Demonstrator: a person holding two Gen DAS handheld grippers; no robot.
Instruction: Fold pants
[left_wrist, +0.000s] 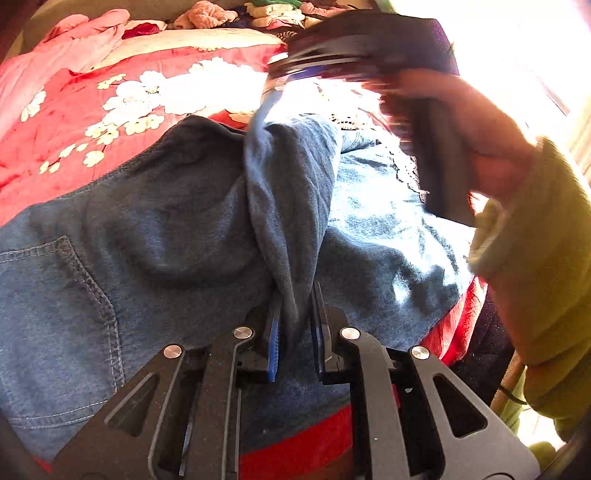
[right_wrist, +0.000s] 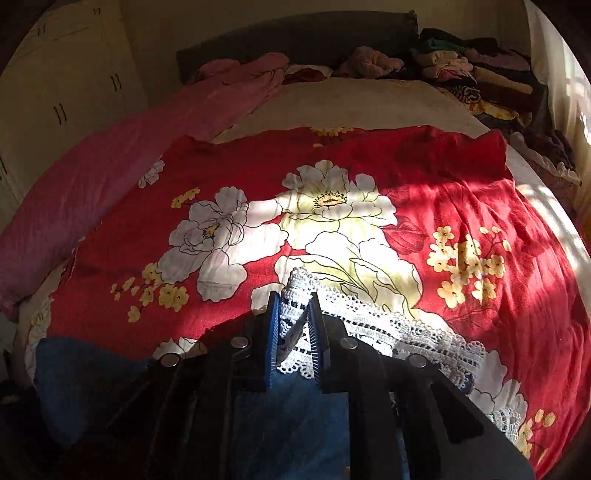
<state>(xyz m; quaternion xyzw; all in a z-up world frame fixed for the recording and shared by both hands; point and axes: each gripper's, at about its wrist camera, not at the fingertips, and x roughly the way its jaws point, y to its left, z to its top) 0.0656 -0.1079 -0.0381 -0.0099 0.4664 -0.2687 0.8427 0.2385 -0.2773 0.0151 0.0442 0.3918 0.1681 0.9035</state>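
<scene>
Left gripper is pinching a denim ridge of the pants, which are lying ahead of it on the red floral bedspread. Right gripper is clamping only the lace hem; lace is likely slipping or tearing if pulled.

free: red floral bedspread ahead | blocked: clothes pile at headboard, pink pillow left

Sun glare burns out the left view's upper right; a hand blurs; fisheye edges darken and bend.
</scene>
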